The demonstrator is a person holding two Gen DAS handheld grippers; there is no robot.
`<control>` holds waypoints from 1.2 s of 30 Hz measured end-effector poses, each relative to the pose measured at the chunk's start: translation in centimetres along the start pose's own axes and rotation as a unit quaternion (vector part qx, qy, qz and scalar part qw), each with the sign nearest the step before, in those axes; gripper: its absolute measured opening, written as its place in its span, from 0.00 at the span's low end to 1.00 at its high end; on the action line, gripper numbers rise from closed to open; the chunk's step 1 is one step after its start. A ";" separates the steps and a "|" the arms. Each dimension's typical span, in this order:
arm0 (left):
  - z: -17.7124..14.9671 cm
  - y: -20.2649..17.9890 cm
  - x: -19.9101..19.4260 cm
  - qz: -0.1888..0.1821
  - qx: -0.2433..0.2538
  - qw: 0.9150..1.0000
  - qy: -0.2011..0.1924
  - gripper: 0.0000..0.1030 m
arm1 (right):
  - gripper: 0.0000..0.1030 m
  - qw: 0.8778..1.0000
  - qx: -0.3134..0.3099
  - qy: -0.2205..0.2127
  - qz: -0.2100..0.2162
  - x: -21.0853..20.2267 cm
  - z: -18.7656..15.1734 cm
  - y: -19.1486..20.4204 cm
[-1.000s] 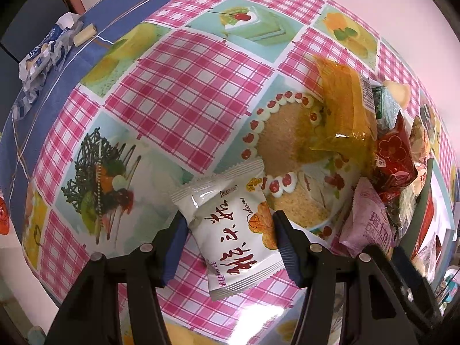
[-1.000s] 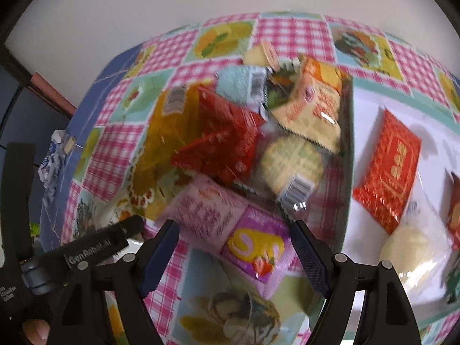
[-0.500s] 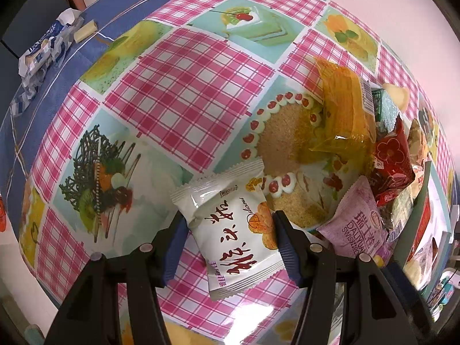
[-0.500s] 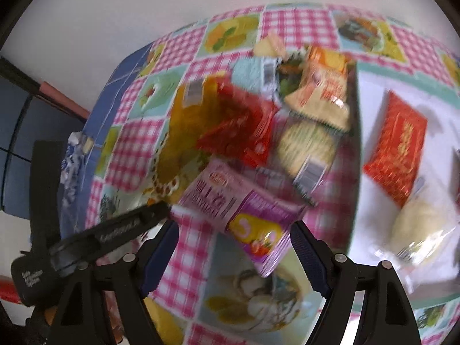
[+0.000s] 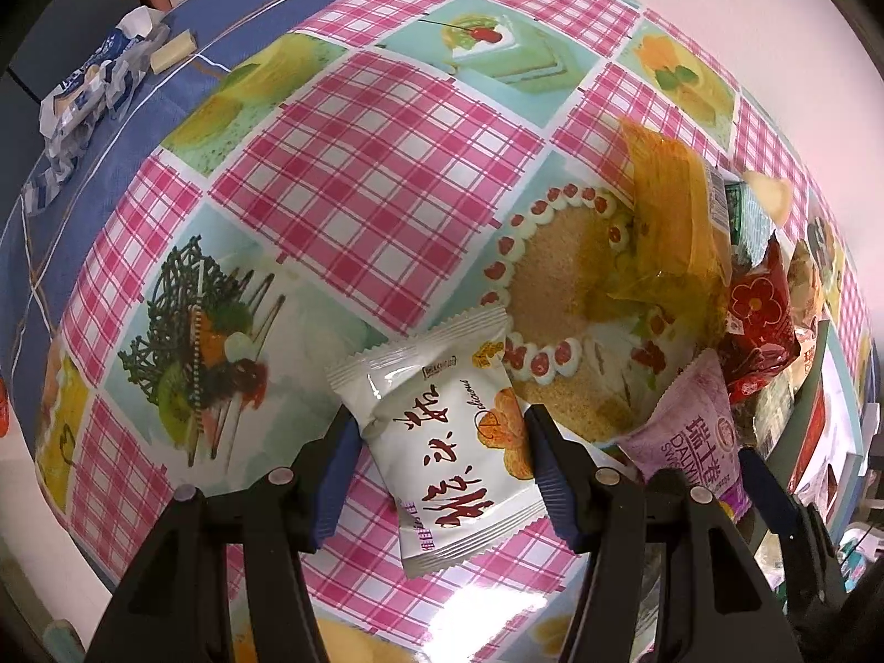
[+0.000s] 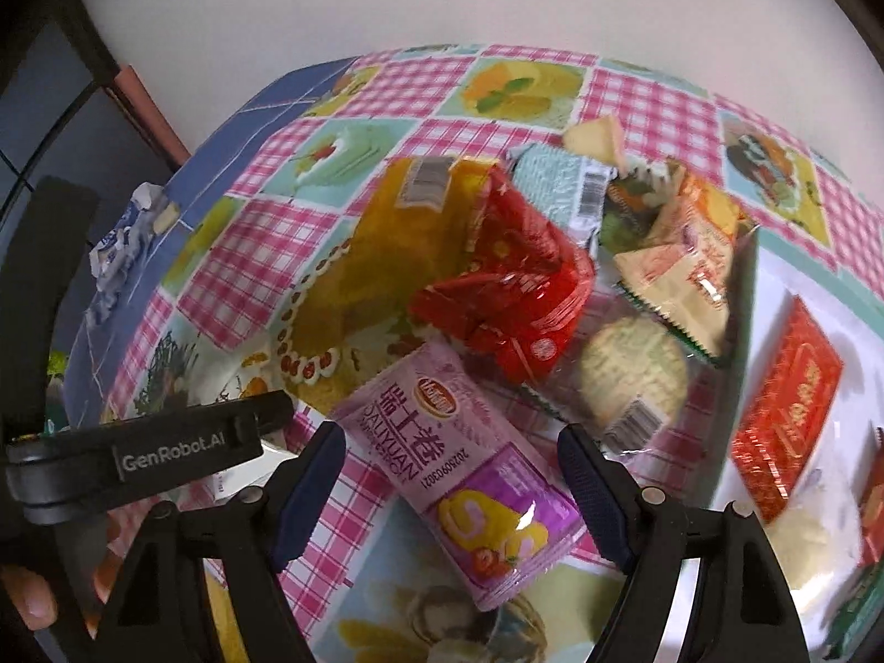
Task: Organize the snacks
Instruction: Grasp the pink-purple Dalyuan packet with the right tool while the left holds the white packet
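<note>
Left gripper [image 5: 442, 442] points down at the patterned tablecloth [image 5: 375, 177], and its jaws sit tight against both edges of the white snack packet [image 5: 442, 442], so that one looks gripped. Over on the other side, the right gripper [image 6: 450, 475] hangs with its jaws spread wide around the purple roll-cake packet [image 6: 458, 469], a clear gap showing on either side, so nothing is clamped there yet. That purple packet lies at the near edge of the snack heap [image 6: 525, 287], touching the red packet [image 6: 514, 298], with the yellow bag [image 6: 398, 243] on the heap's left and the pale round biscuit pack [image 6: 635, 370] on its right. Beyond the heap to the right sits the white tray [image 6: 773, 298], holding a red wafer packet [image 6: 784, 414] and a pale bun below it. As I read it, the sorting is only partly done: a few items are in the tray, most of the heap is untouched, and two packets are in play.
</note>
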State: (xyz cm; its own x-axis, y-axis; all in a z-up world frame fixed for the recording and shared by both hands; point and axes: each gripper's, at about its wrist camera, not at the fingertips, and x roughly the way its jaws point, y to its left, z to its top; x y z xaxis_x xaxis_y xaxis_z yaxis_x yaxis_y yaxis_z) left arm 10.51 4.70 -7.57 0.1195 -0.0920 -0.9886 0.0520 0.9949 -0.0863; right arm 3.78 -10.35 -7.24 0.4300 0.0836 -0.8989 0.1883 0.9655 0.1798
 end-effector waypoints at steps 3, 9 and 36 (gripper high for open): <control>0.0 0.0 0.0 0.000 0.000 1.000 0.000 0.59 | 0.80 1.000 0.001 0.010 0.002 0.1 -0.2 0.2; 0.1 -0.5 0.1 0.012 0.011 1.000 -0.001 0.59 | 0.79 0.999 -0.007 0.038 -0.025 0.7 -0.8 1.1; 0.1 -3.9 -1.4 -0.038 0.038 0.998 -0.013 0.57 | 0.40 0.998 0.041 0.010 -0.050 -1.9 -0.7 0.5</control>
State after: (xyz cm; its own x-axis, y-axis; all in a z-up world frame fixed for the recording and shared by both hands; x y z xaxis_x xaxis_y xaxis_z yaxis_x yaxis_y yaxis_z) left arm 10.19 0.92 -5.84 0.1383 -0.1699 -0.9757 0.1369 0.9790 -0.1510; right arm 2.44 -9.87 -5.71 0.3888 -0.0062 -0.9213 0.3019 0.9456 0.1210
